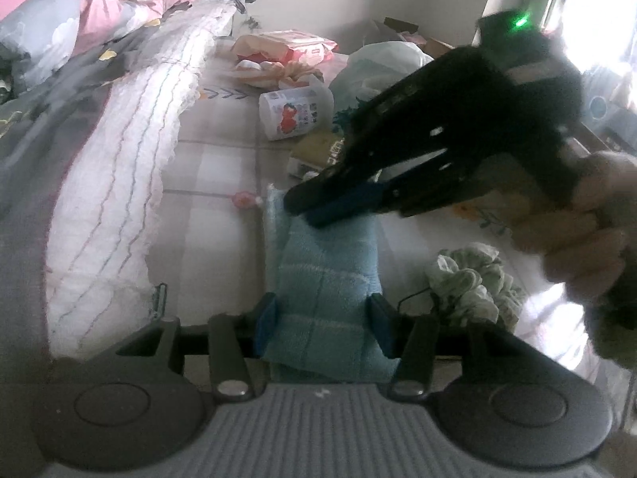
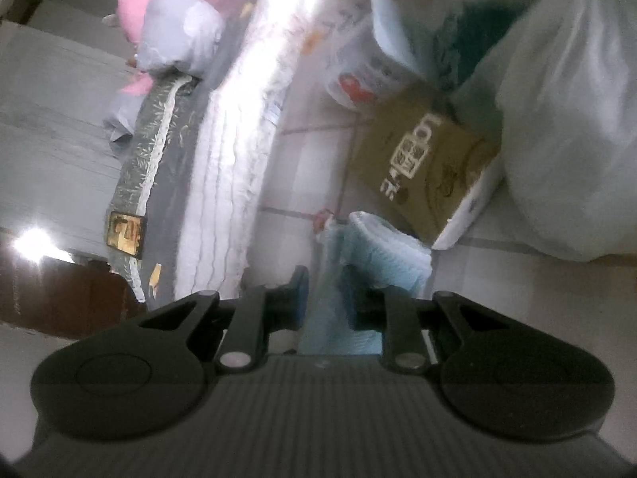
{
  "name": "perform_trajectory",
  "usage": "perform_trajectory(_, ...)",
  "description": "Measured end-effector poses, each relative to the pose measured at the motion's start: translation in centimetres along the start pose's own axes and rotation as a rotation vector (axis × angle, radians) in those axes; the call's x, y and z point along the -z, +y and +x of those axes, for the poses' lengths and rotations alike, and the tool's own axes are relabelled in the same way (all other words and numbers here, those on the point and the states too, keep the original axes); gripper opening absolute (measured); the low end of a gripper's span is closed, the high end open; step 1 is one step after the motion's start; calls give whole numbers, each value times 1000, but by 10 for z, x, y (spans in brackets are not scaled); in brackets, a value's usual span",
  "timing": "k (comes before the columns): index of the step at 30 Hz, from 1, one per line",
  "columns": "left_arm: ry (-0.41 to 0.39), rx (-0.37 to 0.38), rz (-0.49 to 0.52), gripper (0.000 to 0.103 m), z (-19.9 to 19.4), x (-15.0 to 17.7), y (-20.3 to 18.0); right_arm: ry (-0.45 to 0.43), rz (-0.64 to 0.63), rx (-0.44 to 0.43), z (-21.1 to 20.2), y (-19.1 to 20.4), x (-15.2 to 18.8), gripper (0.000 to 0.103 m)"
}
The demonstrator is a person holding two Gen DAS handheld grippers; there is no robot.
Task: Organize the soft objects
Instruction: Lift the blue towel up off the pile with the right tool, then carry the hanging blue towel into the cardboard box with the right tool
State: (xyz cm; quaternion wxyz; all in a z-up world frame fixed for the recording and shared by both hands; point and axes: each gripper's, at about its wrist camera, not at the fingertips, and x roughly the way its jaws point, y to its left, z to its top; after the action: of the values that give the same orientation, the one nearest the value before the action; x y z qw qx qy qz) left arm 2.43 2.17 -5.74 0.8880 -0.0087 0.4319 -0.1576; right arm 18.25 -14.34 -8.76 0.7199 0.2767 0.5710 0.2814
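Checked bedsheet (image 1: pixel 223 183) covers bed, white frilled quilt (image 1: pixel 131 167) along left, pink-grey duvet (image 1: pixel 99 4) bunched at far end. Light-blue towel (image 1: pixel 326 290) stretched between both tools: left gripper (image 1: pixel 322 318) jaws pinch near end, right gripper (image 1: pixel 306 209) jaws clamp far end. Brown box (image 2: pixel 422 163) beside white plastic bag (image 2: pixel 565 127); box print blurred, unreadable. Green crumpled cloth (image 1: pixel 469 283) right of towel.

The light blue towel (image 1: pixel 330 279) is fluffy terry cloth with woven pale stripes, the grippers' bodies look like matt black plastic with a ribbed grey deck, the box (image 2: pixel 422 163) is dull brown cardboard, the bag (image 2: pixel 565 119) thin, faintly glossy plastic, and the white bedspread (image 1: pixel 119 183) quilted, puckered fabric.
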Motion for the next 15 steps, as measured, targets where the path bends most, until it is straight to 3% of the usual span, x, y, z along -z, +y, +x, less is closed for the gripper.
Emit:
perform_trajectory(8,-54,-2,48,52,-8,-11,-9,11,24,-26,13,-2,-5,8)
perform_trajectory(15,-2,-46,108,54,12,-10,-22,8,62,-39,13,-4,-7,11)
